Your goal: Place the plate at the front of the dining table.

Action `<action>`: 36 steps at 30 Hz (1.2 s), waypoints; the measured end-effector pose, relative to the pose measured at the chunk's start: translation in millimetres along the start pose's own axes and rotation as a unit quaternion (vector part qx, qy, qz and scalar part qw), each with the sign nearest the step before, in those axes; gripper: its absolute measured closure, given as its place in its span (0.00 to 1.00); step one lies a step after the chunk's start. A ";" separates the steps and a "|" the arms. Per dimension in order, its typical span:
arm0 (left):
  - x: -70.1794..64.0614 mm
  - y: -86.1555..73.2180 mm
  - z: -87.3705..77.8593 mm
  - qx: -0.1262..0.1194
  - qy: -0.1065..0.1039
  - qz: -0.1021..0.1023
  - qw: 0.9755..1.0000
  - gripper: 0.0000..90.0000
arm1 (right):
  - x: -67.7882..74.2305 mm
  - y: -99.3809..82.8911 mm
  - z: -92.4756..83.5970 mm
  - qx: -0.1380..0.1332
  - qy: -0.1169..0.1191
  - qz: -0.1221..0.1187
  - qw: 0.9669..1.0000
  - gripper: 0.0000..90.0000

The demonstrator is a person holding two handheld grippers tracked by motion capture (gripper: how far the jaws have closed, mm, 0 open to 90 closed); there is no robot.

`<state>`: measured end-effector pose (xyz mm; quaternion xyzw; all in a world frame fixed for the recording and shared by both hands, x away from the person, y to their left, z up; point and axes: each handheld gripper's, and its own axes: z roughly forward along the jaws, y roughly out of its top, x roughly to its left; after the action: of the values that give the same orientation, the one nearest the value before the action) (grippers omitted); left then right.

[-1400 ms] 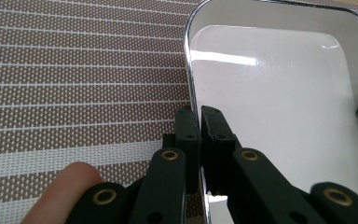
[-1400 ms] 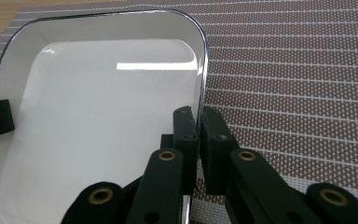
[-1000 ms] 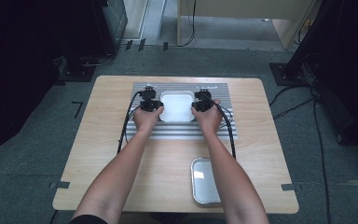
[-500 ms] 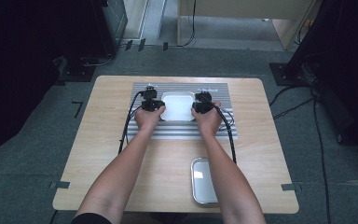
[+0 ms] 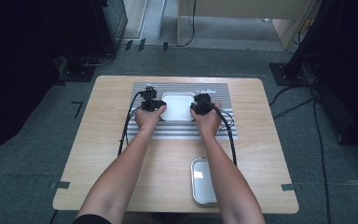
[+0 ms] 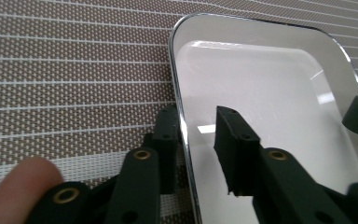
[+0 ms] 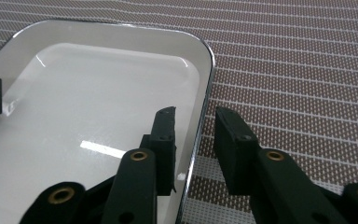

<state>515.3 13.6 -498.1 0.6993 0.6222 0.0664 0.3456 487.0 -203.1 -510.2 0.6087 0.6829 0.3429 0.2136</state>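
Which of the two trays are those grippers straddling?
The white tray on the striped mat, its opposite rims between open jaws. The metal tray sits apart near the table's front edge.

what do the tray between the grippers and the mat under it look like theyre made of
Tray: it looks like polished metal, probably stainless steel, judging by its thin bright rim and the glossy floor that mirrors light streaks; a white enamel coat can't be ruled out.
Mat: it seems to be a woven mesh, likely vinyl or a similar plastic fibre, with a matte brown open weave crossed by pale stripes.
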 end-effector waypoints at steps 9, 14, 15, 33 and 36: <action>-5.4 -4.6 -5.7 -0.026 0.034 0.008 0.999 0.20 | -6.2 9.0 -10.4 -0.026 0.027 0.033 0.999 0.40; -11.3 -5.4 -11.8 -0.030 0.045 0.027 0.998 0.14 | 3.5 10.6 -20.1 -0.034 0.017 -0.004 0.999 0.26; -12.3 -5.5 -13.4 -0.030 0.046 0.029 0.998 0.14 | 4.3 10.5 -21.5 -0.034 0.015 -0.007 0.999 0.26; -10.9 -29.2 -49.9 -0.065 -0.005 0.034 0.997 0.14 | -10.0 -6.1 -58.5 -0.035 0.038 0.005 0.999 0.25; -10.9 -34.1 -54.8 -0.065 -0.003 0.043 0.997 0.14 | -11.3 -10.3 -62.6 -0.033 0.040 0.006 0.999 0.25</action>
<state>456.2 25.2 -472.5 0.7013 0.5850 0.1196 0.3893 437.4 -227.4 -477.0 0.5911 0.6757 0.3901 0.2043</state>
